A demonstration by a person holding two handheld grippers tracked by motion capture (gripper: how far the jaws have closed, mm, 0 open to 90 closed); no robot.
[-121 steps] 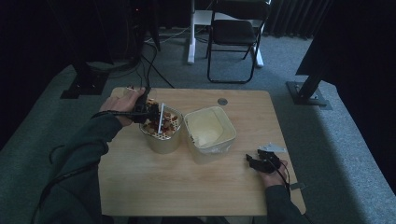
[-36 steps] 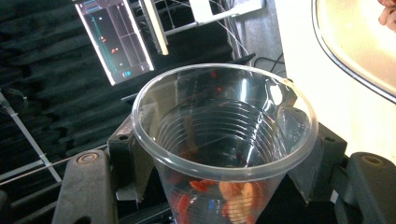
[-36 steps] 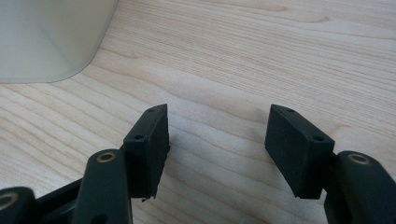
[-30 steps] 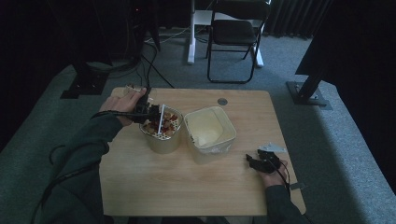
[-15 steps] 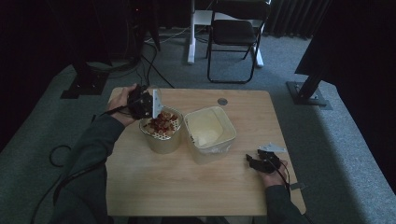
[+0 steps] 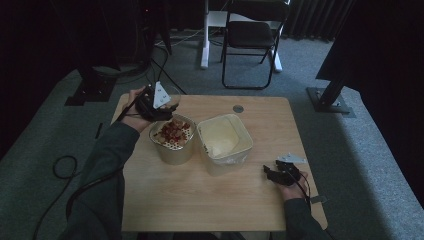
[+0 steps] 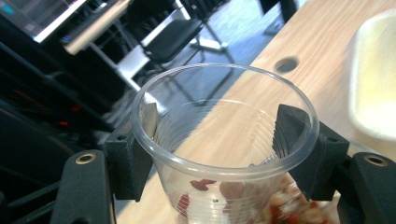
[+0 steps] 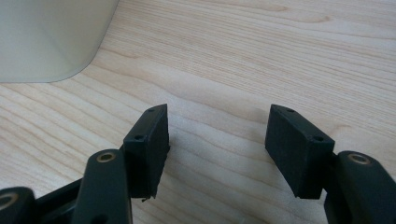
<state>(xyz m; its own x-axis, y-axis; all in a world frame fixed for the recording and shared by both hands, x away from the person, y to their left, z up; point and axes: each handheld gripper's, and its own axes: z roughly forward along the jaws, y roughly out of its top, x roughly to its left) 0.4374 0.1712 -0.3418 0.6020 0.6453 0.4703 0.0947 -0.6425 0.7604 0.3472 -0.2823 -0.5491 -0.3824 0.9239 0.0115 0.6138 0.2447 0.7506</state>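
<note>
Here, a clear cup (image 7: 219, 154) is gripped by the left gripper (image 6: 159, 106) near the tabletop's far-left corner | right gripper (image 8: 215, 144) held open, empty | risk: cup crushed if squeezed.

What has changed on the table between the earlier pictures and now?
The left gripper, shut on the clear plastic cup, moved from above the round container back toward the table's far left corner. The right gripper, the square tub and the container stayed in place.
</note>
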